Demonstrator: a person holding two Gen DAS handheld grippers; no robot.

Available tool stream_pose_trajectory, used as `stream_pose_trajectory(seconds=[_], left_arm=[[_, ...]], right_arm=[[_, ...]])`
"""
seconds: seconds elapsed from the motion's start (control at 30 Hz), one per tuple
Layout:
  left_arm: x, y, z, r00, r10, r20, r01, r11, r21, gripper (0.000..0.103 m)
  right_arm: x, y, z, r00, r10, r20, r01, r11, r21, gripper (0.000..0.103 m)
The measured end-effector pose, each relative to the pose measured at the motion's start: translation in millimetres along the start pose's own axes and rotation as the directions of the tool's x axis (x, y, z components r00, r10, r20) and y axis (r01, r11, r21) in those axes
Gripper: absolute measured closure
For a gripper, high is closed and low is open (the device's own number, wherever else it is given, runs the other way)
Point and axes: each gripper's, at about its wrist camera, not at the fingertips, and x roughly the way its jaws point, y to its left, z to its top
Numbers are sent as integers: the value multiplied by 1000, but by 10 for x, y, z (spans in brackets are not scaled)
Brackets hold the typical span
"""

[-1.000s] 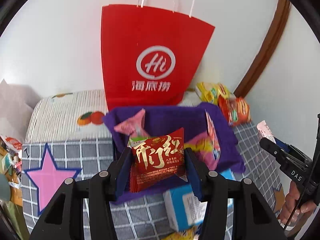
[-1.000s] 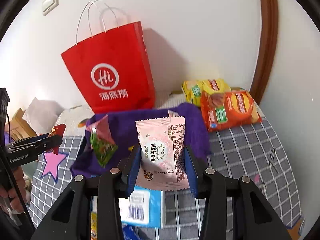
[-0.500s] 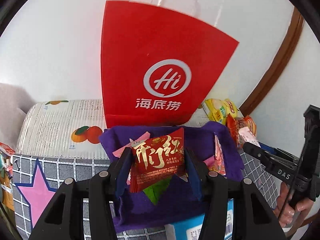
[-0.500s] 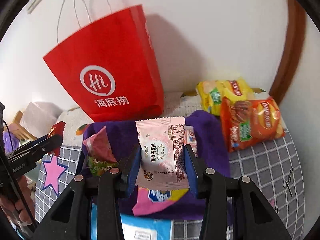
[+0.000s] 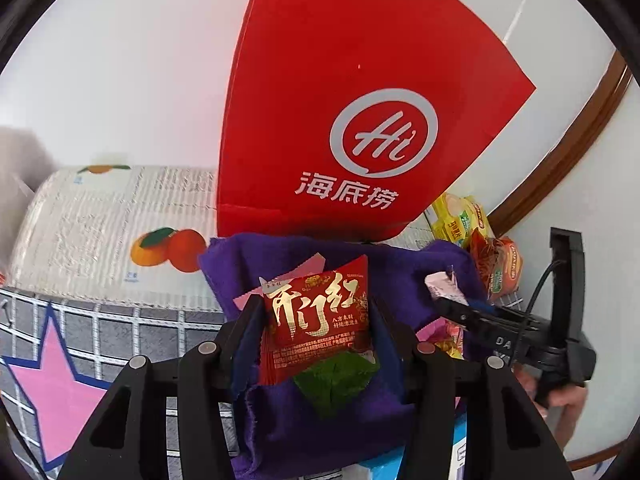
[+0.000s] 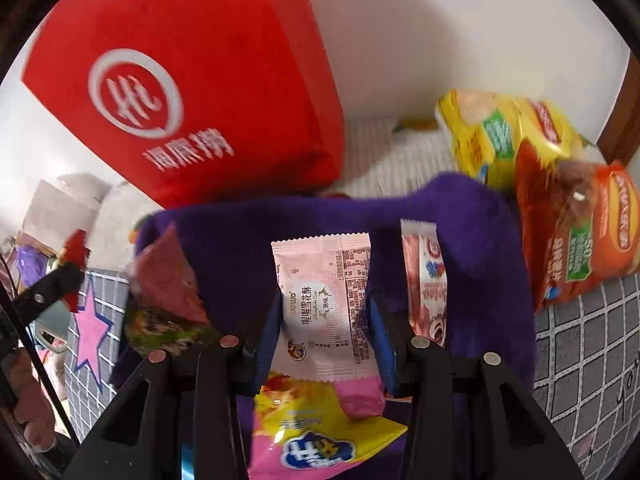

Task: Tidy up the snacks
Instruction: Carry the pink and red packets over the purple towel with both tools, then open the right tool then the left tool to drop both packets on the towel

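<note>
My left gripper (image 5: 316, 320) is shut on a red snack packet with gold characters (image 5: 320, 320) and holds it over a purple cloth-lined box (image 5: 404, 268). My right gripper (image 6: 324, 312) is shut on a pale pink snack packet (image 6: 326, 300) over the same purple box (image 6: 480, 240). Inside the box lie a pink-and-yellow packet (image 6: 320, 428), a pink striped packet (image 6: 426, 280) and a red-green packet (image 6: 164, 292). The right gripper with its pink packet (image 5: 444, 288) shows at the right of the left wrist view.
A red paper bag with a white logo (image 5: 360, 120) (image 6: 192, 80) stands right behind the box against the wall. Yellow (image 6: 504, 132) and orange (image 6: 580, 232) chip bags lie at the right. A blue carton (image 5: 460, 456) lies in front of the box on the checked cloth (image 5: 120, 332).
Both grippers have moved forward and closer to the purple box and red bag, each still holding its packet. The bag now fills much more of both views.
</note>
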Motion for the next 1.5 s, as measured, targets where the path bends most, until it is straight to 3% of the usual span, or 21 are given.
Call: stream_pose_trajectory(seconds=[0.23, 0.4, 0.8, 1.03, 1.33, 1.5], left_arm=[[76, -53, -20, 999, -42, -3, 42, 999, -4, 53], [139, -107, -37, 998, -55, -18, 55, 999, -1, 53], [381, -189, -126, 996, -33, -79, 33, 999, 5, 51], [422, -237, -147, 996, -21, -89, 24, 999, 31, 50], [403, -218, -125, 994, -48, -99, 50, 999, 21, 37], [364, -263, -124, 995, -9, -99, 14, 999, 46, 35]], right_arm=[[175, -9, -38, 998, -13, -68, 10, 999, -37, 59], [187, 39, -49, 997, -2, -82, -4, 998, -70, 51], [-194, 42, -20, 1000, -12, 12, 13, 997, -82, 48], [-235, 13, -4, 999, -23, 23, 25, 997, -75, 44], [-271, 43, -12, 999, -27, 34, 30, 996, -84, 44], [-383, 69, -22, 998, -20, 56, 25, 996, -85, 44]])
